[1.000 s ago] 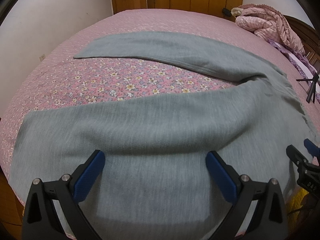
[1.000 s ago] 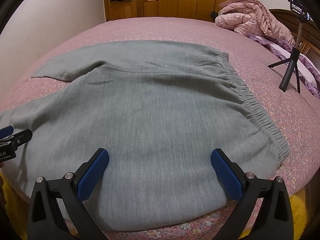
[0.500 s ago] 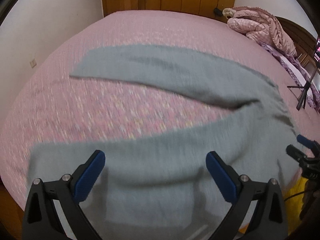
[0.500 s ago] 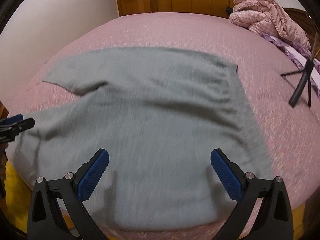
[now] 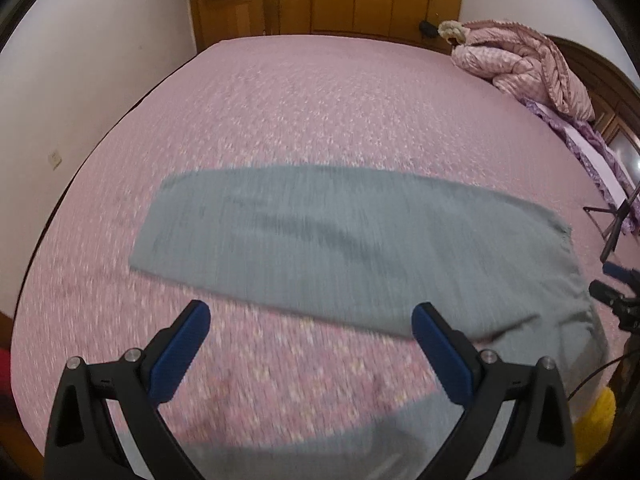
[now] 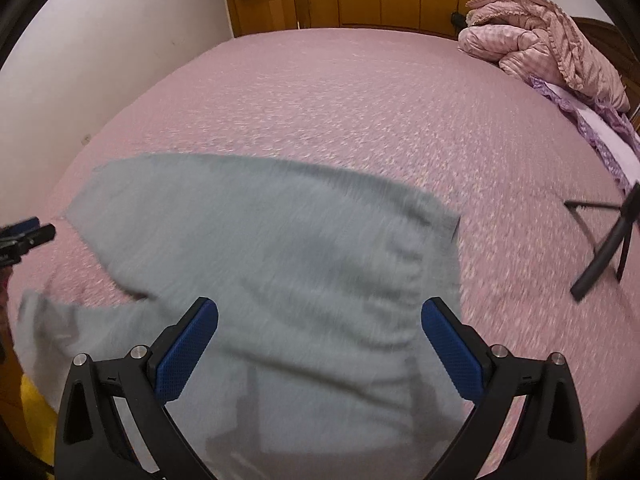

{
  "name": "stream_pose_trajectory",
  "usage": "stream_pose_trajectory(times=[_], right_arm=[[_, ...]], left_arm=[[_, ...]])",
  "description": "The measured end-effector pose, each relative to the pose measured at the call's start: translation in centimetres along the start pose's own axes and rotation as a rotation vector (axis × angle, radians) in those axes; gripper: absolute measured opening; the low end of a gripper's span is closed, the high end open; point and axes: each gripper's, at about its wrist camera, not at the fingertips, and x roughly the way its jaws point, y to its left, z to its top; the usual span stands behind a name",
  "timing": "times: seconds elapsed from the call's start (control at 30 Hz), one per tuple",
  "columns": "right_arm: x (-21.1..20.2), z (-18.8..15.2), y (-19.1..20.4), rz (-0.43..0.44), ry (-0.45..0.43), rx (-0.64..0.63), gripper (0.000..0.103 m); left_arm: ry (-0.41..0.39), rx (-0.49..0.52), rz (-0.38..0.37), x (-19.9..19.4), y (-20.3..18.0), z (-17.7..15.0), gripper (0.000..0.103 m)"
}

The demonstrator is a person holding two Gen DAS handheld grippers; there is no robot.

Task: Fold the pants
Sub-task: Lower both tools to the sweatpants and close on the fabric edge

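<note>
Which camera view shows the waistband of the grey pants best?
The right wrist view: the gathered waistband lies there just ahead of the open right gripper. The left wrist view shows it only small, at the far right.

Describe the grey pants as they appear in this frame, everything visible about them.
The grey pants look like soft knit fabric, lying flat and unfolded on the pink floral bedspread. The legs spread apart; the gathered elastic waistband faces right. Both views are motion-blurred. Neither the left gripper nor the right gripper, both open, grips them.
</note>
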Motion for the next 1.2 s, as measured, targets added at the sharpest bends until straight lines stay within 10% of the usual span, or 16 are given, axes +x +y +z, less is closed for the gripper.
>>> stream_pose_trajectory(times=[0.6,1.03,1.2], right_arm=[[9.6,7.7,-3.4,-0.034,0.087,-0.116,0.1],[13.8,7.7,-6.0,0.008,0.157,-0.11,0.102],[14.3,8.1,-6.3,-0.002,0.178,-0.097,0.103]], left_arm=[[0.115,0.117,-0.013,13.0,2.9,10.7,0.102],[0.176,0.26,-0.051,17.5,2.6,10.6,0.095],[0.161,0.266,-0.102,17.6,1.1,11.4,0.058]])
